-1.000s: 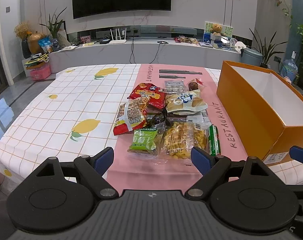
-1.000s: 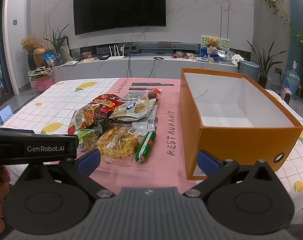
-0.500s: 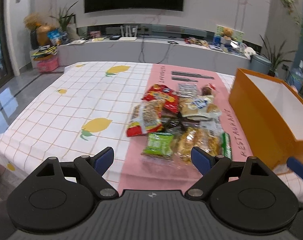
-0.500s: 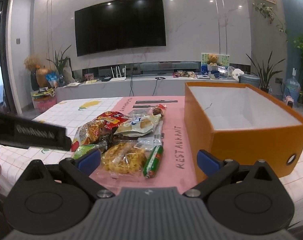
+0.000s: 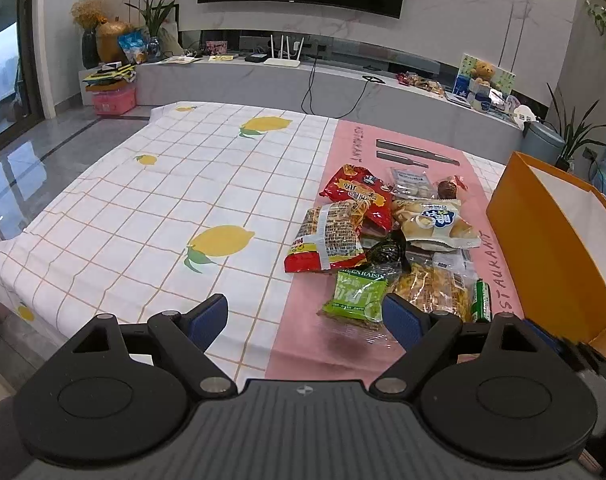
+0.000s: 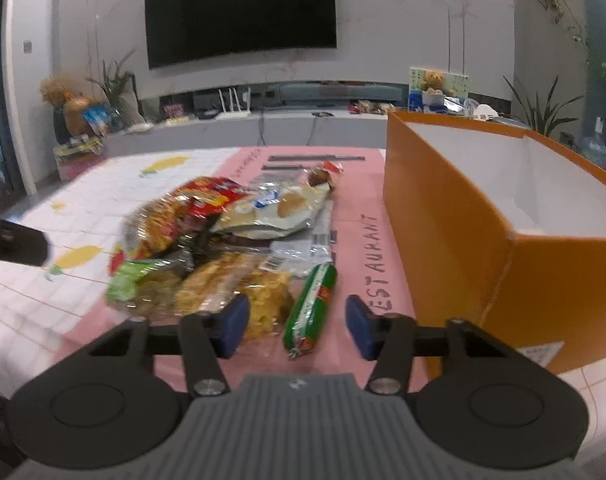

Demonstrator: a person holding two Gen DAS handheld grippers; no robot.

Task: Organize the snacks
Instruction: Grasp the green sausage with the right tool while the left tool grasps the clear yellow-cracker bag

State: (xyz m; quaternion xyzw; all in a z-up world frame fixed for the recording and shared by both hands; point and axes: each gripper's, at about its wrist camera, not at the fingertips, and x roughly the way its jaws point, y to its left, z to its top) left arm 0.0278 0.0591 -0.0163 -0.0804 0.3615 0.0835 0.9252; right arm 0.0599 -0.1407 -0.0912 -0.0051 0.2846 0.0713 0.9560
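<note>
Right gripper (image 6: 297, 326) is low over the near end of the green sausage stick (image 6: 312, 306), jaws closing with the stick between the blue pads but not yet pinched. Left gripper (image 5: 305, 316) hangs over the table edge with jaws wide and nothing between them; the green raisin bag (image 5: 357, 294) lies just ahead of its right finger. The snack pile (image 5: 387, 236) sits on the pink runner (image 5: 335, 344), the orange box (image 6: 455, 216) just right of it, open.

Orange box (image 6: 455, 216), lemon-print tablecloth (image 5: 143, 216)
</note>
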